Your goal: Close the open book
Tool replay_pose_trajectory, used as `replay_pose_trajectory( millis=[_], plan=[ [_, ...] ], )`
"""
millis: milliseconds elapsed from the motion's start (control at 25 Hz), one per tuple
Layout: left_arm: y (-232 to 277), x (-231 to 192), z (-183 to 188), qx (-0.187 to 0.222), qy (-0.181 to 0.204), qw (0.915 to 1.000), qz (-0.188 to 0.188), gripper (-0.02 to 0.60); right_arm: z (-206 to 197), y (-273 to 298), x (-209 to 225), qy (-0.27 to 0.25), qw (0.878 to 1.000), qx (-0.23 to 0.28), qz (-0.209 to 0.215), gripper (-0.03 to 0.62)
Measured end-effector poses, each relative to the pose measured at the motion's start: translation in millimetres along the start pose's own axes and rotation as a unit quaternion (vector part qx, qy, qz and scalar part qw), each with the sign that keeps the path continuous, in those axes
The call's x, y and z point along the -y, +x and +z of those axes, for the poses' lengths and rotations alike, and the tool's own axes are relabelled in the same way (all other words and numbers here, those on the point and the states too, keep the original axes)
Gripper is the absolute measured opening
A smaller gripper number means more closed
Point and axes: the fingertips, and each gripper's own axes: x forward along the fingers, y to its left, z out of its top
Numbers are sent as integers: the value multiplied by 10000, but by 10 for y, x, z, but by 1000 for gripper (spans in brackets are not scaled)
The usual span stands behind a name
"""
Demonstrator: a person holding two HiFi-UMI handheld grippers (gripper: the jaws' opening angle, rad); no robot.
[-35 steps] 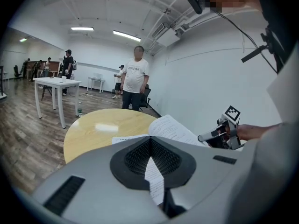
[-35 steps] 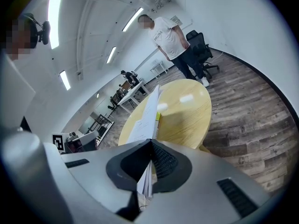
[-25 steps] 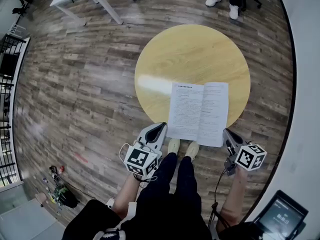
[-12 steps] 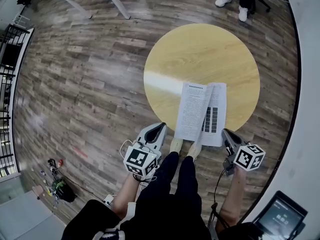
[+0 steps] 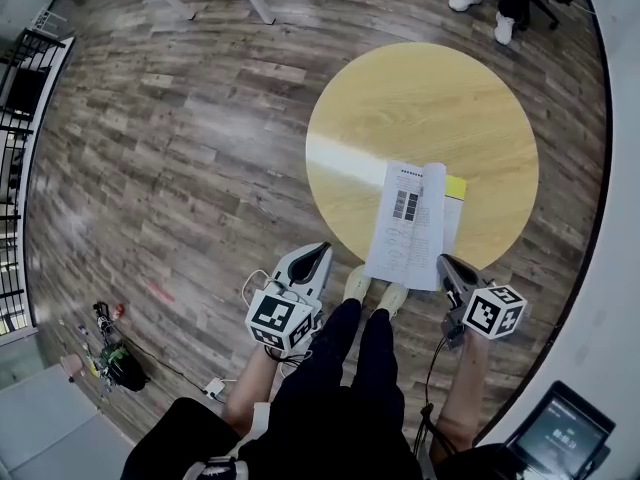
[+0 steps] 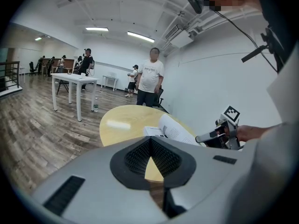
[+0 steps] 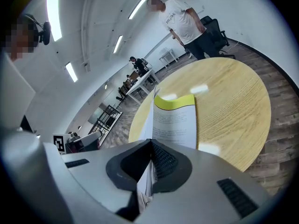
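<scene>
The book (image 5: 410,223) lies on the near edge of the round yellow table (image 5: 420,108). Its right-hand pages stand raised and folded over toward the left, and a yellow sheet shows beneath them at the right. My right gripper (image 5: 445,263) is at the book's near right corner, shut on those white pages; the paper edge runs between its jaws (image 7: 150,146) up to the book (image 7: 175,120). My left gripper (image 5: 322,251) hangs off the table's near left edge, shut and holding nothing (image 6: 150,141). The book (image 6: 173,129) is to its right.
A person in a white shirt (image 6: 152,76) stands beyond the table, near an office chair (image 7: 212,24). A white table (image 6: 74,80) with a bottle beside it is at the far left. A tablet (image 5: 565,433) is at my lower right, and cables (image 5: 110,363) lie on the floor at the left.
The book lay flat and open; its right-hand pages have since risen and swung leftward in the right gripper's hold, uncovering a yellow sheet. The table has shifted rightward in view.
</scene>
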Motion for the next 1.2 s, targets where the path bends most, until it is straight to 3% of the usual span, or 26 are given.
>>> replay_pose_trajectory(
  millis=[720, 1200],
  plan=[
    [-333, -454, -97, 171, -291, 9982, 488, -2, -200, 770, -572, -481, 9953, -766, 359, 8],
    [-718, -726, -304, 269, -792, 9921, 938, -2, -326, 1053, -641, -926, 9864, -1347, 171, 11]
  ],
)
